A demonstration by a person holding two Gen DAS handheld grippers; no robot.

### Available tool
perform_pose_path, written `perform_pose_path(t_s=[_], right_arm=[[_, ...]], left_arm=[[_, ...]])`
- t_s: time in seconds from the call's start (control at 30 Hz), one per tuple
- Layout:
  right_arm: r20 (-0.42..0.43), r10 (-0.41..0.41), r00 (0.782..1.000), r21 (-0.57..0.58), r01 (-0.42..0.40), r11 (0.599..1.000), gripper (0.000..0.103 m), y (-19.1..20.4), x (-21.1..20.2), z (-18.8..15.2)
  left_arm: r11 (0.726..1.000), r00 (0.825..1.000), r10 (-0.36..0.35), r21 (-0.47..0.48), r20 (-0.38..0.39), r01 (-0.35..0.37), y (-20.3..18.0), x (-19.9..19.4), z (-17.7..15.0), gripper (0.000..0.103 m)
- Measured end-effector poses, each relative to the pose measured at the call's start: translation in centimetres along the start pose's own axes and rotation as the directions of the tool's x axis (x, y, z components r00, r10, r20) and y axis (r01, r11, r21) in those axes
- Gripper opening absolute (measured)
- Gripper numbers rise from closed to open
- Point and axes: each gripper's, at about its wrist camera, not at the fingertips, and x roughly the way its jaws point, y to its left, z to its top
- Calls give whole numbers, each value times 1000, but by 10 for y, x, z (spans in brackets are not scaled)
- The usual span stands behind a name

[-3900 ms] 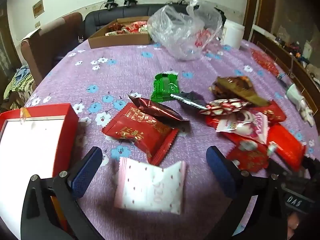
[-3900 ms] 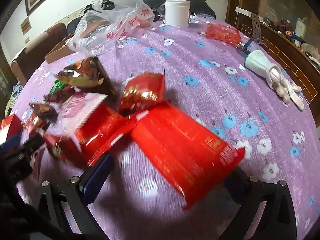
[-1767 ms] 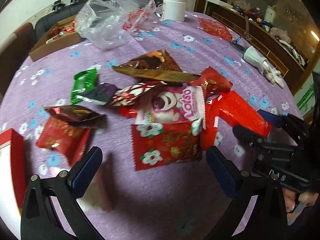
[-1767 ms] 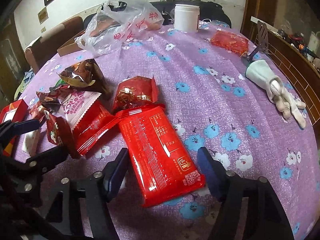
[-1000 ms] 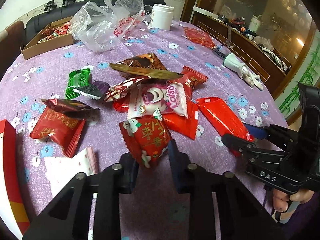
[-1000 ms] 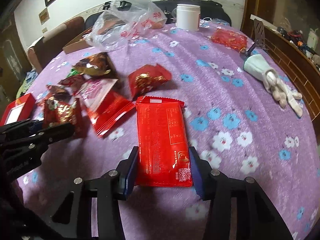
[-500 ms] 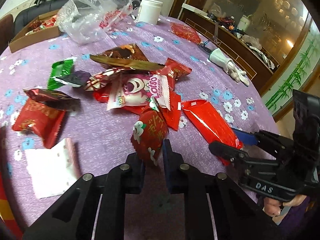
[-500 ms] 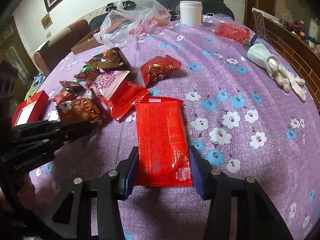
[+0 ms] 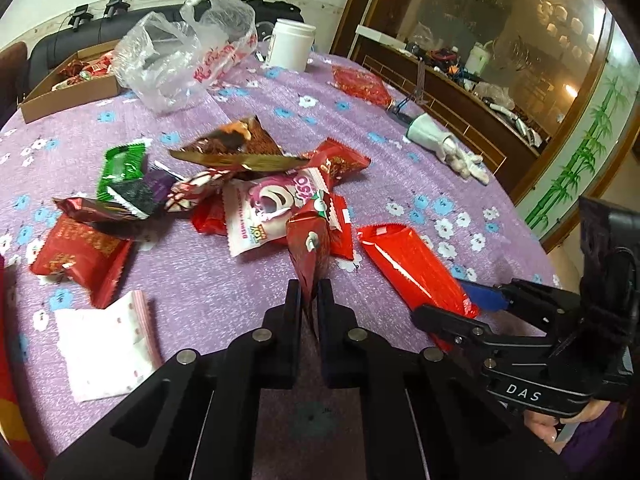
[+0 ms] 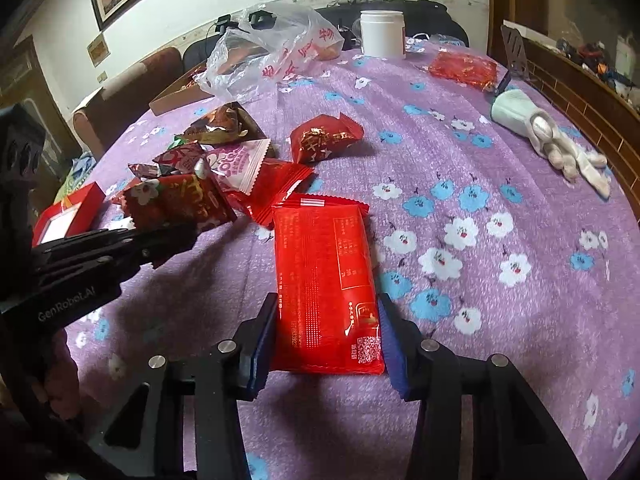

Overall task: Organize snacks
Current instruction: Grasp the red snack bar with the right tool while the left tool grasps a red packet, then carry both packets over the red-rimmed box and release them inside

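Observation:
My left gripper (image 9: 309, 296) is shut on a red packet with white flowers (image 9: 310, 248), which stands on edge between the pads just above the purple flowered tablecloth (image 9: 224, 296). The right wrist view shows that same gripper (image 10: 176, 236) at the left with the flowered packet (image 10: 176, 200). My right gripper (image 10: 326, 320) is shut on a long flat red packet (image 10: 324, 272), pads on its two long sides. A heap of loose snacks lies beyond: a pink-and-white packet (image 9: 272, 208), a brown triangular one (image 9: 236, 148), a green one (image 9: 120, 168).
A red square packet (image 9: 80, 252) and a white dotted packet (image 9: 104, 344) lie at the left, near a red box (image 10: 68, 212). Far back stand a cardboard box (image 9: 68, 88), a clear plastic bag (image 9: 188, 52) and a white jar (image 9: 290, 50). A white glove (image 9: 444, 146) lies right.
My left jaws went from wide open to pinching the flowered packet, which now stands on edge. My right jaws closed on the long red packet and kept it.

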Motion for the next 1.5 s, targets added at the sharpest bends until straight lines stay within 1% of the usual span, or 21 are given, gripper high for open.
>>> perform_pose_path(t_s=[0.1, 0.2, 0.33, 0.43, 0.57, 0.63, 0.8, 0.93, 1.03, 1.07, 1.13, 1.23, 1.4, 1.5], right_arm=[[-8, 46, 999, 7, -46, 999, 48, 3, -5, -2], [-4, 73, 997, 2, -73, 997, 48, 11, -13, -4], [5, 130, 991, -23, -130, 991, 48, 27, -26, -5], [7, 176, 984, -56, -175, 983, 48, 46, -35, -4], [0, 209, 978, -121, -208, 971, 48, 79, -38, -3], [-4, 240, 971, -150, -238, 960, 48, 98, -37, -3], [-8, 323, 946, -197, -318, 927, 48, 142, -39, -1], [-14, 363, 932, -245, -355, 902, 48, 179, -39, 0], [-37, 405, 913, -258, -401, 879, 48, 204, -35, 1], [-44, 411, 910, -264, -408, 874, 48, 212, -35, 1], [-65, 417, 907, -285, -417, 863, 48, 232, -30, 1], [-90, 428, 899, -309, -434, 846, 48, 258, -25, 0], [-127, 442, 888, -360, -457, 813, 47, 297, -19, -1], [-147, 440, 886, -377, -461, 803, 47, 315, -14, -1]], left_arm=[[1000, 1000, -6, -6, 30, 6, 1, -17, -3, 5], [1000, 998, 1, -17, 59, 0, 2, -37, -9, 5], [998, 994, 47, -52, 102, -42, 8, -74, -26, 5], [993, 987, 100, -76, 127, -91, 15, -98, -41, 5], [983, 978, 146, -135, 146, -127, 29, -129, -64, 5], [976, 972, 174, -155, 158, -150, 36, -142, -73, 5], [956, 947, 256, -193, 195, -219, 51, -170, -90, 5], [937, 928, 312, -229, 203, -265, 68, -182, -100, 5], [914, 912, 359, -272, 199, -301, 85, -190, -106, 5], [902, 903, 382, -293, 195, -318, 94, -194, -109, 5], [885, 889, 413, -316, 195, -342, 105, -199, -114, 5], [848, 863, 472, -357, 177, -391, 126, -206, -121, 5], [806, 836, 528, -397, 148, -439, 151, -209, -130, 5], [786, 821, 556, -404, 131, -468, 163, -208, -133, 5]])
